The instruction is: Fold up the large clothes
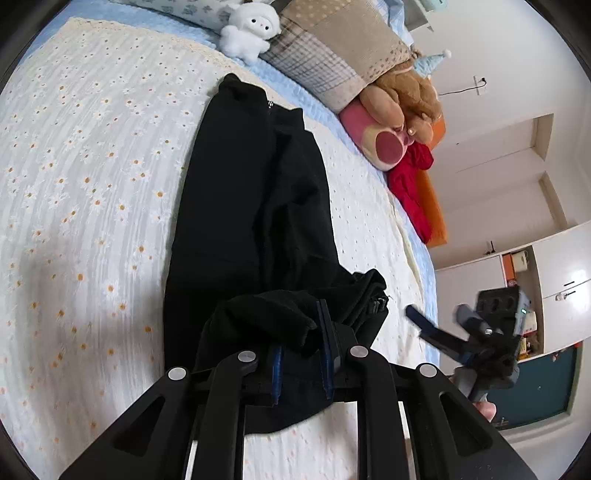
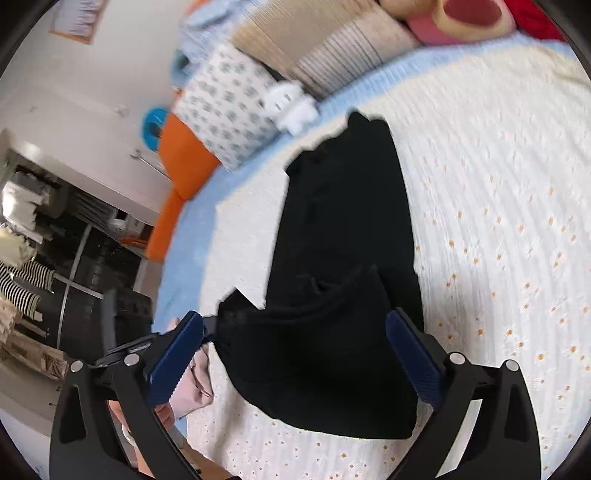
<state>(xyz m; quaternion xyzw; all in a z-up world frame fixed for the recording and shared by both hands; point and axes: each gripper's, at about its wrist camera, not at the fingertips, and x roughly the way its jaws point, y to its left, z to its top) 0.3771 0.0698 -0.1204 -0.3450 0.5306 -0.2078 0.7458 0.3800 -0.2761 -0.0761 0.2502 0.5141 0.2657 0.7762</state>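
Observation:
A black zip-up garment (image 1: 243, 206) lies lengthwise on the white daisy-print bedspread (image 1: 85, 206), collar at the far end. My left gripper (image 1: 301, 354) is shut on a bunched near end of the black garment and holds it lifted a little. My right gripper (image 2: 295, 350) is open, its blue pads (image 2: 413, 354) wide apart on either side of the garment's near end (image 2: 332, 332), with nothing held. The right gripper also shows in the left wrist view (image 1: 436, 325), off to the right of the garment.
Pillows (image 1: 332, 62), a white plush toy (image 1: 247, 29), a brown and pink plush (image 1: 399, 122) and a red cloth (image 1: 410, 188) line the head of the bed. An orange headboard (image 2: 184, 173) and a cabinet (image 1: 561, 273) stand beyond the bed edge.

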